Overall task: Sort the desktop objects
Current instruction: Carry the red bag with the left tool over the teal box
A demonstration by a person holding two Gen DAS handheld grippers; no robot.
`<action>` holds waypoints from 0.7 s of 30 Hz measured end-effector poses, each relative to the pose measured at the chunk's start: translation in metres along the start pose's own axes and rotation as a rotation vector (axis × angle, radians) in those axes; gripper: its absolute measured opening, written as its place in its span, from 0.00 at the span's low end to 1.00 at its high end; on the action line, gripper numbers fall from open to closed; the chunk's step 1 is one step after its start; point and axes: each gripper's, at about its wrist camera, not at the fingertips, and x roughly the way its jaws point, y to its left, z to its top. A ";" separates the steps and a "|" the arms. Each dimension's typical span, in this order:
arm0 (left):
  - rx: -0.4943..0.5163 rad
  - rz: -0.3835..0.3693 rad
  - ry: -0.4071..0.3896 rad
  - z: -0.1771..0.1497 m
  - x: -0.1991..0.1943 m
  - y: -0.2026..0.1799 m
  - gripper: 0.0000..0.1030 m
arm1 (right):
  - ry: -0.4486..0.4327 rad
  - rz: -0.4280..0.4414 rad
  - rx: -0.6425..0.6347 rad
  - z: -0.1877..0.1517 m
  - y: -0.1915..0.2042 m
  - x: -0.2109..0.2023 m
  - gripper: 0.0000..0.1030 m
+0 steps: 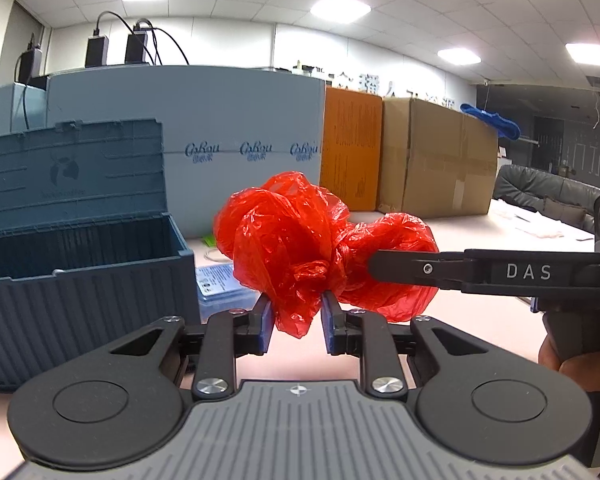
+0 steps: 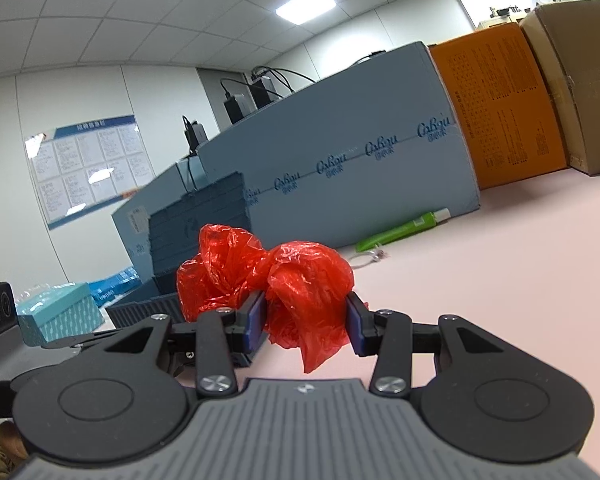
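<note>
A crumpled red plastic bag [image 1: 300, 240] hangs above the pink table, held from both sides. My left gripper [image 1: 296, 320] is shut on its lower middle. My right gripper [image 2: 306, 320] is shut on its right lobe [image 2: 308, 280]; it also shows in the left wrist view [image 1: 374, 266], reaching in from the right. An open dark blue storage crate [image 1: 80, 248] with its lid up stands to the left of the bag. The crate also shows in the right wrist view [image 2: 196, 224], behind the bag.
A large grey-blue box [image 1: 228, 136], an orange box [image 1: 352, 148] and a brown carton [image 1: 432, 160] line the back. A blue packet [image 1: 216, 280] lies by the crate. A green tube [image 2: 400, 228], a small cable [image 2: 368, 258] and a teal box [image 2: 60, 316] lie on the table [image 2: 500, 280].
</note>
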 end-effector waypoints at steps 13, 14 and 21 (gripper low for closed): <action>-0.021 0.011 -0.060 0.013 -0.022 0.015 0.21 | -0.038 0.034 -0.014 0.006 0.021 0.008 0.44; -0.021 0.015 -0.064 0.013 -0.023 0.016 0.21 | -0.040 0.036 -0.017 0.007 0.023 0.009 0.44; -0.030 0.033 -0.077 0.018 -0.031 0.028 0.21 | -0.047 0.052 -0.027 0.010 0.035 0.019 0.44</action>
